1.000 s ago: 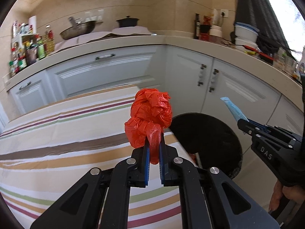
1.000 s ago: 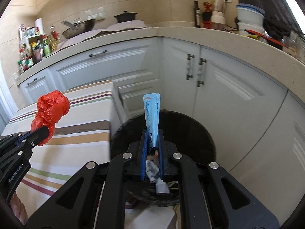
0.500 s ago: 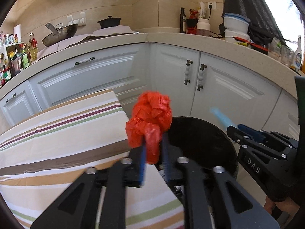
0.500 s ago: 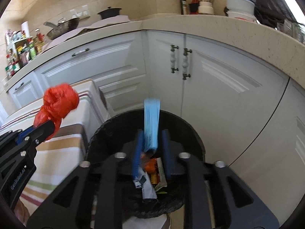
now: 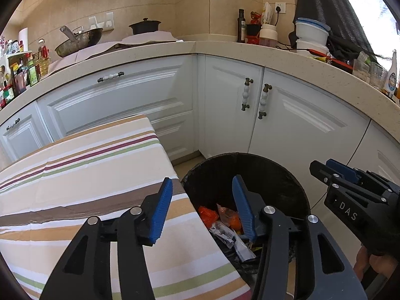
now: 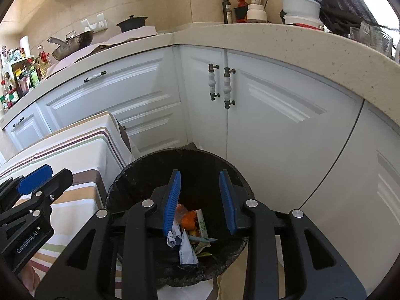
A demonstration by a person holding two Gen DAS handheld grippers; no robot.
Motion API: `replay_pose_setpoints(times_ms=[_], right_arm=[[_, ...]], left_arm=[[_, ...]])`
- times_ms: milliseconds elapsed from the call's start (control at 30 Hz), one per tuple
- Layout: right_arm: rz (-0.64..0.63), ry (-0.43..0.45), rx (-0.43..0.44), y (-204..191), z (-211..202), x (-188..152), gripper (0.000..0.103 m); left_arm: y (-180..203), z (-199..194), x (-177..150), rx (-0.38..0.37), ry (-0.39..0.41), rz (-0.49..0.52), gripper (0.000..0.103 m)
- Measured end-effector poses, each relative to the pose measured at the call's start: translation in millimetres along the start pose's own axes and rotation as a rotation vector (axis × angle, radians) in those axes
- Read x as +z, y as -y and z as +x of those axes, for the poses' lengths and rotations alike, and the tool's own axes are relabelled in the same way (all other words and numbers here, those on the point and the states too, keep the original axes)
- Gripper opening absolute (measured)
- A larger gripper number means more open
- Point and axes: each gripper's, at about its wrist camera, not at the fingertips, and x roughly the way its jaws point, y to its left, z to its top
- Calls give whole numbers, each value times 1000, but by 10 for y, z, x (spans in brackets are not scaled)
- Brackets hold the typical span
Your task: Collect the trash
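- Left gripper (image 5: 202, 202): jaws opening, blue pads well apart, nothing between them; it hangs over the near rim of the trash bin (image 5: 287, 175), with the striped tablecloth (image 5: 75, 175) under its left finger
- Right gripper (image 6: 200, 200): jaws opening, a moderate gap, nothing held; it points down into the mouth of the bin, directly ahead of and below its fingers
- Trash (image 6: 190, 227): orange-red crumpled plastic, white and printed wrappers and a blue strip lie at the bottom of the bin, below and between the right gripper's fingers, touching neither pad
- Table surface in view, left of both grippers: no loose litter visible on the cloth; the part beneath the gripper bodies is hidden
- Progress, as a judgement: both tools are empty and the litter sits in the bin, so the drop appears done
- Outstanding: whether further trash remains elsewhere cannot be told from these views; counters behind hold ordinary kitchenware only
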Motion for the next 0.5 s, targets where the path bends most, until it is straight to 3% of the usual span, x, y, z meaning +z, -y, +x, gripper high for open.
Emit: replay_pose_setpoints(times_ms=[133, 500], right_arm=[[-5, 14, -2, -29, -113, -19, 42], [-22, 57, 3, -119, -455, -52, 43]], left_arm=[[-7, -99, -1, 3, 12, -2, 55], [-50, -406, -5, 20, 54, -15, 72]])
